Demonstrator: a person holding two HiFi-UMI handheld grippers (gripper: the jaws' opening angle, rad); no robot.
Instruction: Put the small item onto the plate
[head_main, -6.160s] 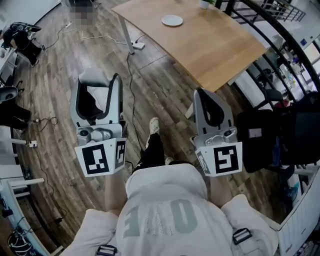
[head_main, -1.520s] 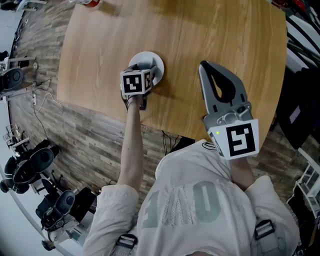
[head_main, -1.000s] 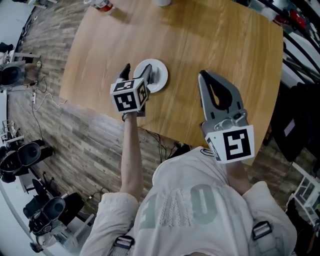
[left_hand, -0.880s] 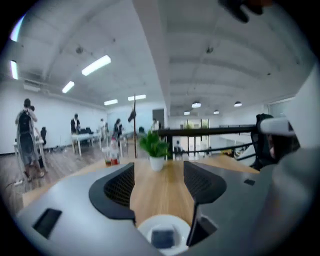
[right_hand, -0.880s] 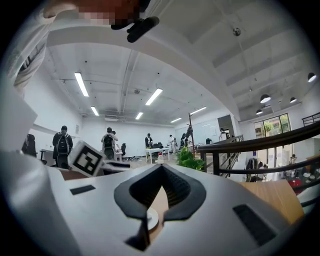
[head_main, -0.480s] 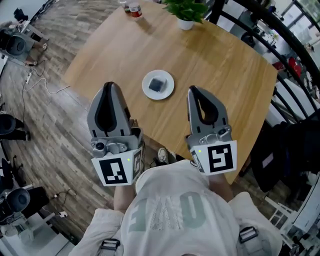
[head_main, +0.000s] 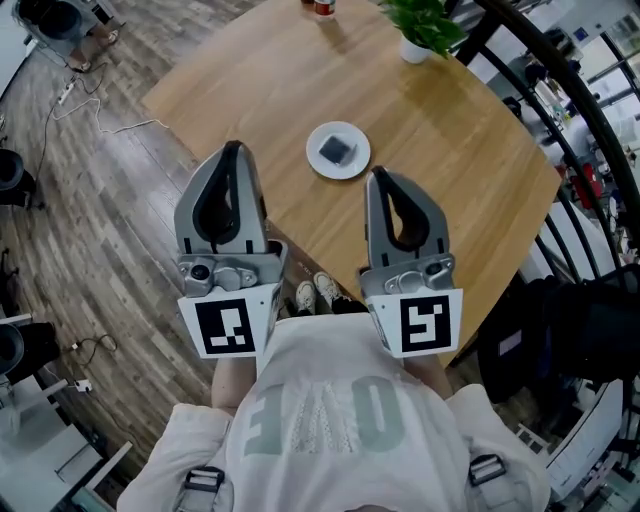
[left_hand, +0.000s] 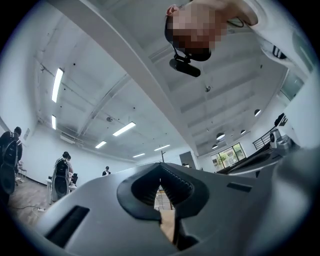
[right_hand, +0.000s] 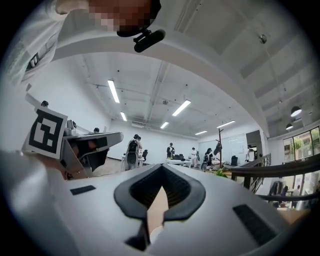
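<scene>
The small dark item (head_main: 337, 150) lay flat in the middle of the white plate (head_main: 316, 163), around mid-tabletop (head_main: 250, 90). It looked squarish, so its long axis and heading were unclear. The left gripper (head_main: 232, 150) and right gripper (head_main: 378, 178) were clenched, empty, neither touching the plate.

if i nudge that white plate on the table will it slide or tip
The plate looks shallow and sits flat on the smooth wooden table, so it would probably slide, not tip. It looks ceramic: likely rigid, chippable. The small dark item on it might shift.
</scene>
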